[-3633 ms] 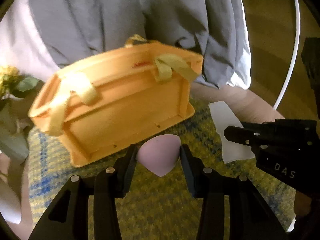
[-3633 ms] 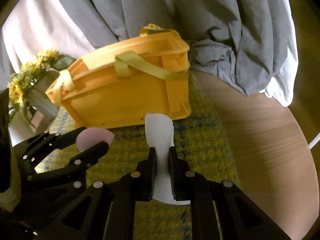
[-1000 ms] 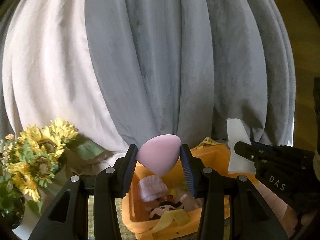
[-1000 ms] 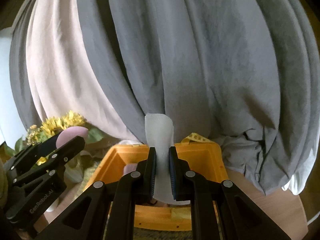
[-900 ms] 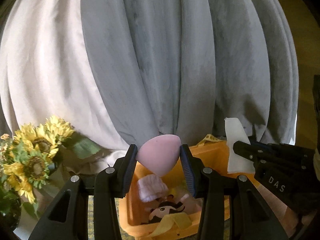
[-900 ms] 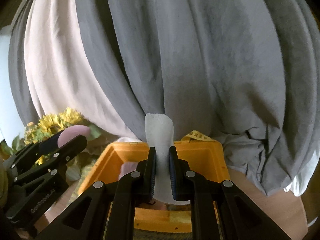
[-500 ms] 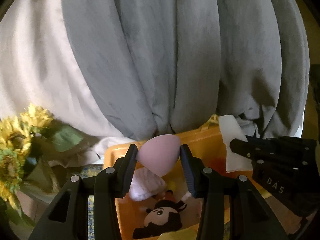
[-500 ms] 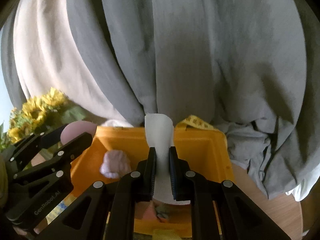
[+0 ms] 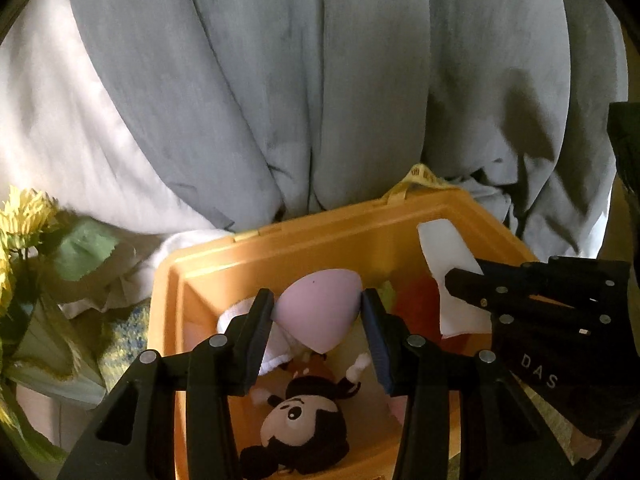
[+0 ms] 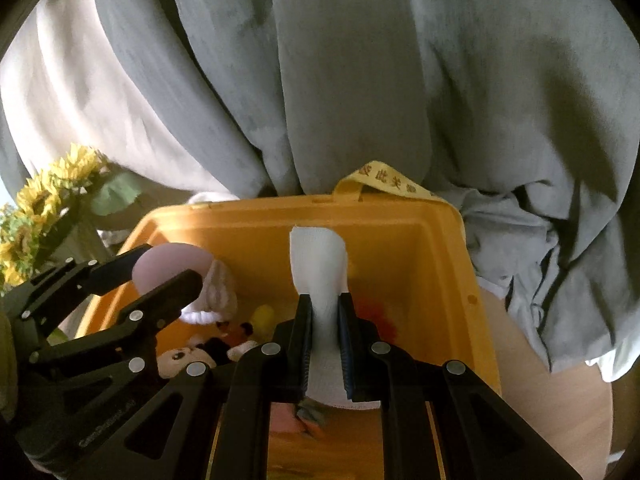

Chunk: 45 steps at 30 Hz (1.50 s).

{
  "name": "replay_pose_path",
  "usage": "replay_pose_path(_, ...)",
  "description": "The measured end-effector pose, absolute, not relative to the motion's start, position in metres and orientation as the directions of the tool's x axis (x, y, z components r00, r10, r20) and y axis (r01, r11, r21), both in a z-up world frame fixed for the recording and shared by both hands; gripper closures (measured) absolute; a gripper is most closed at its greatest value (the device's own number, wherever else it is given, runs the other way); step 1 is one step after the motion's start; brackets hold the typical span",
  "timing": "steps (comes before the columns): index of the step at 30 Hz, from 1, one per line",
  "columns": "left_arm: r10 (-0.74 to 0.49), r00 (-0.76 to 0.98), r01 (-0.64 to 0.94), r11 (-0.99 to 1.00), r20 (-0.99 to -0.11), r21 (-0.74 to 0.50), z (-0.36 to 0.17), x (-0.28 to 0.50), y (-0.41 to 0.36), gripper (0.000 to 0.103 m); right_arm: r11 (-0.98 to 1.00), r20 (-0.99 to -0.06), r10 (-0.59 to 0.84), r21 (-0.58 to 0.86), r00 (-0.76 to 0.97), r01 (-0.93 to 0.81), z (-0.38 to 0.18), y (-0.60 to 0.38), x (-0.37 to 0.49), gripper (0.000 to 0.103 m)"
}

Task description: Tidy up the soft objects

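Pink sponge (image 9: 318, 308), egg-shaped, pointed end toward the camera, is pinched between the two fingers of the left tongs (image 9: 318, 320). It hangs over the open top of the orange bin (image 9: 280, 248), not touching the contents. In the right wrist view the same sponge (image 10: 170, 264) sits near the bin's left wall.

White cloth (image 10: 320, 276) is clamped upright in the right tongs (image 10: 324, 320), jaws closed narrowly on it, free end standing above the fingertips. It is also over the bin opening, near the middle. From the left wrist view the cloth (image 9: 448, 276) lies to the right of the sponge, apart from it.

Inside the bin: a black-and-white mouse plush (image 9: 298, 420) lying face up, a white-and-pink knitted item (image 10: 218, 288) at the left wall, something red (image 10: 376, 320) and something yellow (image 10: 264, 316), both blurred.

Grey curtain (image 9: 320, 80) hangs behind the bin. Sunflowers (image 10: 44, 188) stand to the left. A yellow strap (image 10: 384, 182) rises from the bin's far rim. Wooden counter (image 10: 560, 400) shows at right.
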<state>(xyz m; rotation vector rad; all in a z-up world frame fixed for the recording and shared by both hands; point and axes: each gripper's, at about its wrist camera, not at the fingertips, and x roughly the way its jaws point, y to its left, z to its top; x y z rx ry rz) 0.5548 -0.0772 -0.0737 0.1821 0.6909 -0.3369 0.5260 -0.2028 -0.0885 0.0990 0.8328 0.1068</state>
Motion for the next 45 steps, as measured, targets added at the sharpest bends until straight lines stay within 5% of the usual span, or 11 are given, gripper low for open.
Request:
replay_pose_path(5,-0.221,0.699,0.349,0.936,-0.680,0.055,-0.078,0.558,-0.075,0.043,0.990,-0.761,0.131,0.131,0.636,-0.047,-0.097,-0.204,0.531,0.088)
replay_pose_path(9,-0.203,0.681,0.335,0.941,-0.703,0.054,-0.079,0.557,-0.073,0.032,0.990,-0.770,0.133,0.136,0.624,-0.043,-0.098,-0.205,0.530,0.067)
replay_pose_path(27,-0.030,0.802,0.117,0.987,-0.596,0.108,-0.030,0.469,-0.020,0.001,0.998,-0.691,0.016,0.052,0.723,0.029,-0.047,-0.194,0.461,0.022)
replay_pose_path(45,-0.098,0.889,0.163,0.981,-0.446,0.108,0.008,0.322,0.004,0.000,0.989,-0.531,-0.057,0.089,0.846,0.122,0.006,-0.172,0.301,0.011)
